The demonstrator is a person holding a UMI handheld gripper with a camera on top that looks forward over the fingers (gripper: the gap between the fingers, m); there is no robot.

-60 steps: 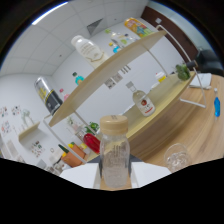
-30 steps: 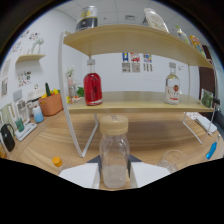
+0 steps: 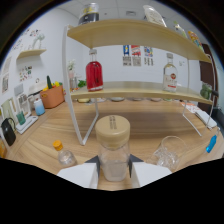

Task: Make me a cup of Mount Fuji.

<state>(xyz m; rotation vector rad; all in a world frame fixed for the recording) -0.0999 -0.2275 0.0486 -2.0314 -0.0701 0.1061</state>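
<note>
One bottle [image 3: 113, 150] with a tan cap sits low centre of the frame, pinched between the two white fingers [image 3: 80, 175] of the gripper [image 3: 112, 172], which press on its clear sides. I hold it upright.

Change noted: a second ago the view was tilted hard, the shelf running diagonally. Half a second ago it levelled. Now it is level and closer: the shelf [image 3: 130, 90] fills the upper half, with the red bottle [image 3: 93, 74] at upper left centre and a clear bottle with a red label [image 3: 170, 76] at upper right. The held bottle kept its place between the fingers throughout.

I judge this as carrying the ingredient toward the work area. An empty glass [image 3: 169, 152] stands on the wooden counter [image 3: 140, 125] just right of the fingers, likely the cup to fill. A small bottle with a yellow cap [image 3: 63, 154] lies lower left. Cap is on; pouring has not begun.
</note>
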